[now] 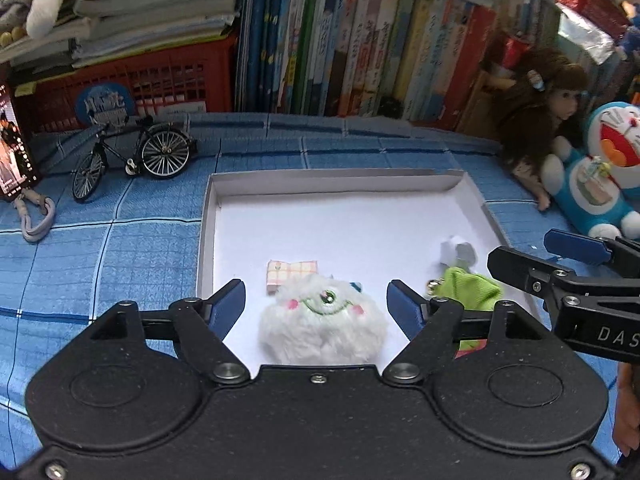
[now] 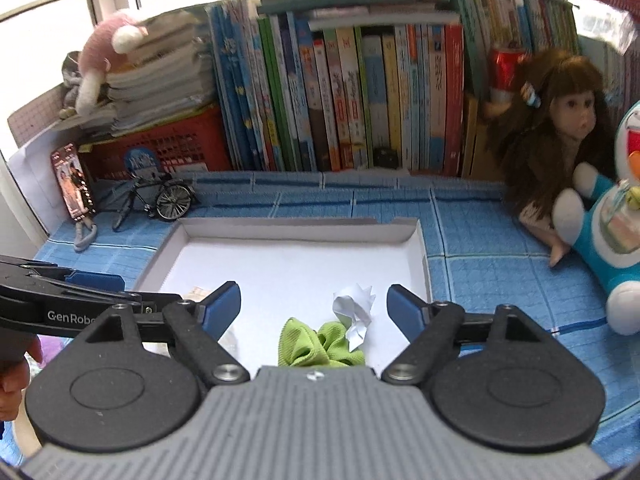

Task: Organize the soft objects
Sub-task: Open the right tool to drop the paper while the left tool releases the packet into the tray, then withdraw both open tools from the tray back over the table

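Hovering: your left gripper (image 1: 316,300) over the white plush (image 1: 322,326); jaws apart, empty
Right gripper (image 2: 314,304): yours gapes above the green cloth (image 2: 320,344); nothing gripped
Tray (image 1: 208,240): holds plush, cloth, crumpled paper (image 1: 458,254)

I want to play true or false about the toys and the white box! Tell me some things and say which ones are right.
1. The fluffy white toy lies in the white box. True.
2. The left tongs squeeze the fluffy toy. False: their blue pads stand apart on either side of it, not pressing.
3. The green cloth lies in the box beside a crumpled white paper. True.
4. The little bicycle stands inside the box. False: it stands outside, on the blue checked cloth.
5. The right tongs are open and hold nothing. True.
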`<state>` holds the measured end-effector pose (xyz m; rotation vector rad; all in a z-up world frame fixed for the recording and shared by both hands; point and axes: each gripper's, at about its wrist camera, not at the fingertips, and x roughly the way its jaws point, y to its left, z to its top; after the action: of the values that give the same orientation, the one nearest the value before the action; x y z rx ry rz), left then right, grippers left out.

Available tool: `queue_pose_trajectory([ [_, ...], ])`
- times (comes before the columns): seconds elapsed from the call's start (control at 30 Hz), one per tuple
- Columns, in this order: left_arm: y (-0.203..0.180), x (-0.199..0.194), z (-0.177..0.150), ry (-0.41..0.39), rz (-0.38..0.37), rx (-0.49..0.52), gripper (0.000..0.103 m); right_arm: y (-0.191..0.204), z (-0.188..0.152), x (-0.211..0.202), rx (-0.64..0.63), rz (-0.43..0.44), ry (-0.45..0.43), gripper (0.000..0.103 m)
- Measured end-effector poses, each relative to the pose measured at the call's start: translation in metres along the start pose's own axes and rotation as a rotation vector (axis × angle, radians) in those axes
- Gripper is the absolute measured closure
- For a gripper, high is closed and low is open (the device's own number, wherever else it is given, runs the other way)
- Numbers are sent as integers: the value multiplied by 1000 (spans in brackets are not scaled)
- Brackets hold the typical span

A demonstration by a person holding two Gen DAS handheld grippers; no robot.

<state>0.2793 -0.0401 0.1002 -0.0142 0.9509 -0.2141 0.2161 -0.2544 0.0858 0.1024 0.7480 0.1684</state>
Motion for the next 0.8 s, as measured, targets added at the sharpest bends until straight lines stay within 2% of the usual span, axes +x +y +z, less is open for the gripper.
queue_pose_trajectory([
  [0.23, -5, -38, -19, -56, -30, 22, 25, 10, -9, -40, -51, -20, -69, 13],
  [0.53, -5, -83, -54, -134, -75, 41, 24, 22, -29, -84, -105, -1, -147, 7],
  [0.8, -6, -110, -89, -220, -51, 74, 22, 28, -55, -114, -130, 32, -222, 2],
])
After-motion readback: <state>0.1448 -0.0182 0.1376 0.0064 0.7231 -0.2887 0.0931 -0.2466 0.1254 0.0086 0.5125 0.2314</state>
